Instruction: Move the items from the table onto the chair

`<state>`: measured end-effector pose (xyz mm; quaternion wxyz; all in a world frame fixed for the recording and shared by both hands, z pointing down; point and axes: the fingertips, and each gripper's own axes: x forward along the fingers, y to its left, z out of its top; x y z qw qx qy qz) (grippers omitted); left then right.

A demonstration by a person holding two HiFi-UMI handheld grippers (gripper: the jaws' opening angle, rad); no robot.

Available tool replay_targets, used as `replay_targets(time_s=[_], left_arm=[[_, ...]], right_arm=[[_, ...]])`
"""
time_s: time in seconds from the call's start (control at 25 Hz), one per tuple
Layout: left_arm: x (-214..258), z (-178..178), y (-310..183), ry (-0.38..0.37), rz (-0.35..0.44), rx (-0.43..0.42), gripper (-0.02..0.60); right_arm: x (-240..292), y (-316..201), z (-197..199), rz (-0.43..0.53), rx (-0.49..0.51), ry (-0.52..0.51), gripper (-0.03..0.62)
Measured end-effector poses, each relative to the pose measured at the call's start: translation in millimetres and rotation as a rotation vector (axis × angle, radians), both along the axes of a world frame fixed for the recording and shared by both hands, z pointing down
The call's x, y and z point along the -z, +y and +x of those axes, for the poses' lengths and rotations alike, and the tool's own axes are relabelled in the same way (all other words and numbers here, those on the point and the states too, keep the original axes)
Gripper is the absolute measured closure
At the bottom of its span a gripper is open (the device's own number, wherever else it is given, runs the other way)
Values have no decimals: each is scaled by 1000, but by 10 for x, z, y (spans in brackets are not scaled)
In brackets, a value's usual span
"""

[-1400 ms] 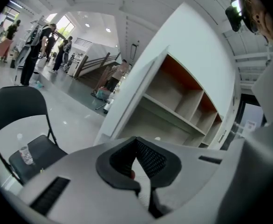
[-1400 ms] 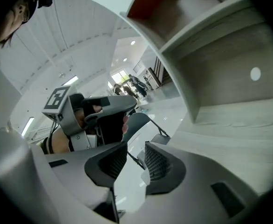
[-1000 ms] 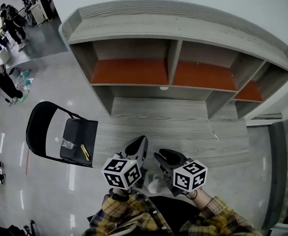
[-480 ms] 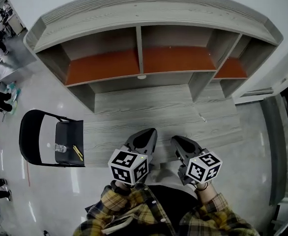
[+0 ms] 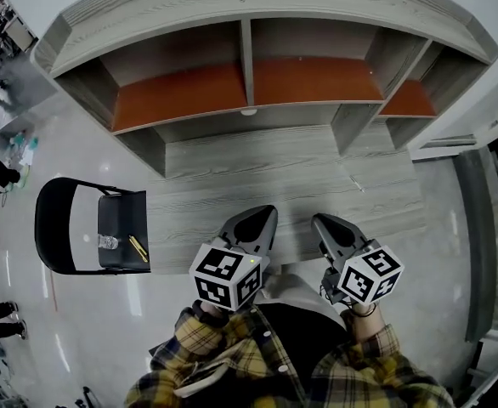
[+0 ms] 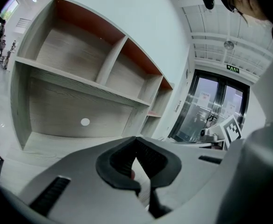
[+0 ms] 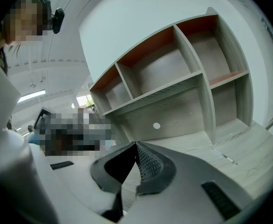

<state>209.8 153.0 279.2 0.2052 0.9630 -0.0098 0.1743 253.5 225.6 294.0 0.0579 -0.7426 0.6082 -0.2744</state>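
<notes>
And we're looking down on the grey wood table (image 5: 232,189), which fills the middle, with its shelf unit (image 5: 249,24) standing along the far edge. The cubbies are backed in orange. Off the table's left end, on the glossy floor (image 5: 79,330), sits the black folding chair (image 5: 48,221), seat turned toward the table.

Close to us, the plaid sleeves (image 5: 223,355) bring both tools to the table's near edge, side by side and pointing toward the far shelves. The left gripper (image 5: 268,212) is clenched. Its own view shows the pads tip to tip (image 6: 136,139), and we can't make out anything caught between them. The right gripper (image 5: 321,221) has just closed its jaws; they're pressed together (image 7: 136,144) and empty.

Now the small stuff. On the chair seat we've got a small clear bottle (image 5: 107,242) lying just left of a yellow pen (image 5: 137,248), close to each other. Out on the table, to the right and beyond the right gripper, one thin stick-like item (image 5: 352,183) lies flat on the wood. It's too small to name. A white round disc (image 5: 248,110) sits on the unit's back panel under the middle divider.
</notes>
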Motion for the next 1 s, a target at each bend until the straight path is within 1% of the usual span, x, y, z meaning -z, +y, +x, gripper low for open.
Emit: replay_targets(time_s=[0.36,0.68,1.0], left_arm=[[66,27,-34,9,18,-6,577],[82,73,8,13,25,-19,577],[80,112,-41,7,40,-10,578]], right_arm=[[138,-139,6,22,40,29,577],[166,-127,68,34,40,24,577],[136,-139,105,40,37,14,577]])
